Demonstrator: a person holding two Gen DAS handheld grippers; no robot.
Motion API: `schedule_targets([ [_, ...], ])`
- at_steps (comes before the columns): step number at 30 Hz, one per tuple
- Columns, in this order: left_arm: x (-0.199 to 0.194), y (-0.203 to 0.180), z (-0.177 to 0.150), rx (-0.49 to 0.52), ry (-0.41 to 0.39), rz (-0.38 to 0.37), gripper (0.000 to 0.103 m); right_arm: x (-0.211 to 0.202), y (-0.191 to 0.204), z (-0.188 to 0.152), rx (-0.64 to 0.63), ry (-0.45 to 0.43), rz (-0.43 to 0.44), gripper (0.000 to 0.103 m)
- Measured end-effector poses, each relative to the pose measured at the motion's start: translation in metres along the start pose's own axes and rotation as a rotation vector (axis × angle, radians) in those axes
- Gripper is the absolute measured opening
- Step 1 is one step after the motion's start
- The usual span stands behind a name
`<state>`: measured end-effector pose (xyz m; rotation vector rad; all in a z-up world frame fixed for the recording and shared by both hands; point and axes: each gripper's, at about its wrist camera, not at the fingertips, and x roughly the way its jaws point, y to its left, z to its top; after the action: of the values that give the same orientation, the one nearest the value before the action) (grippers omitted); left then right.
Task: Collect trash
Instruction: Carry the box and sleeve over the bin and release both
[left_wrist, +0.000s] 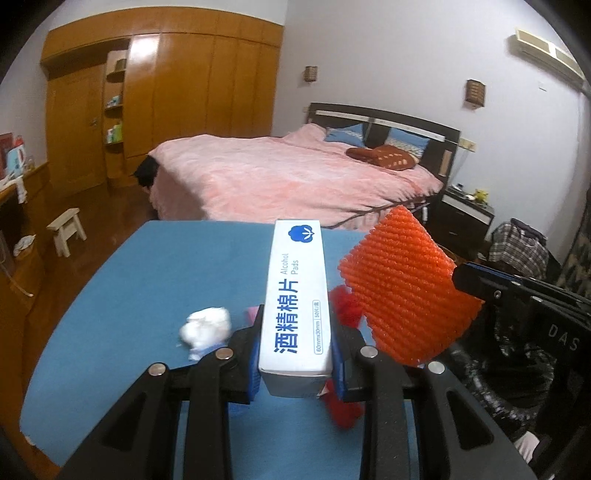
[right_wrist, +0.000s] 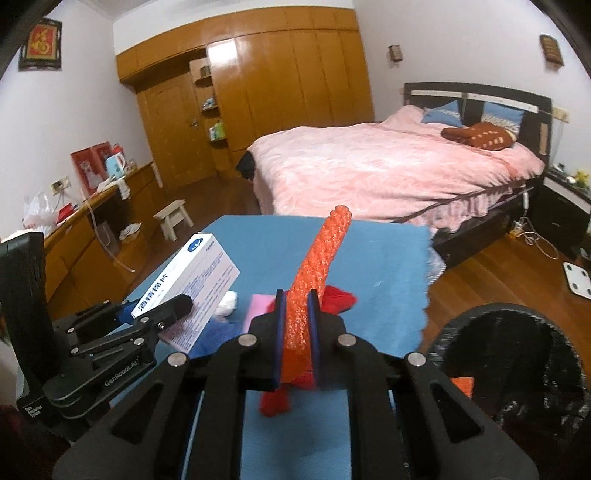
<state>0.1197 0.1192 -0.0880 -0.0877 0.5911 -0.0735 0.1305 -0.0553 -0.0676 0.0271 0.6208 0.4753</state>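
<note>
Two grippers, both loaded, both raised above the blue table (right_wrist: 376, 258). Left gripper (left_wrist: 295, 354) clamped on a white box (left_wrist: 295, 295) of alcohol pads, held lengthwise, pointing away from the camera. Right gripper (right_wrist: 297, 332) clamped on an orange foam net (right_wrist: 317, 273); seen edge-on in right view, and as a flat sheet (left_wrist: 402, 288) just right of the box in left view.

Container: black bin w/ black liner (right_wrist: 517, 369), off the table's right edge, beside the right gripper. One small orange piece (right_wrist: 463, 386) shows at its left rim; rest of interior too dark to tell.

On table, under/between the grippers: white wad (left_wrist: 207, 326) left of the box; pink item (right_wrist: 260, 310), mostly hidden; red scraps (right_wrist: 338, 297) partly covered by foam net and fingers. Blue patch under the box in right view, cannot identify.

Surroundings beyond table: bed w/ pink cover (right_wrist: 388, 170), wooden wardrobe (right_wrist: 277, 88), small stool (right_wrist: 173, 218), wooden counter along the wall to the table's left (right_wrist: 92, 221).
</note>
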Motion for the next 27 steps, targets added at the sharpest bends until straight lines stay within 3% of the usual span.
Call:
schedule_targets([
  [15,0.036,-0.120,0.015,0.119,0.018,-0.191,0.029,-0.062,-0.108,-0.023,0.113,-0.045,-0.190,0.011],
  [27,0.061,-0.229,-0.004,0.225,0.051,-0.352,0.029,-0.109,-0.190,-0.065,0.214,-0.035,-0.365,0.011],
])
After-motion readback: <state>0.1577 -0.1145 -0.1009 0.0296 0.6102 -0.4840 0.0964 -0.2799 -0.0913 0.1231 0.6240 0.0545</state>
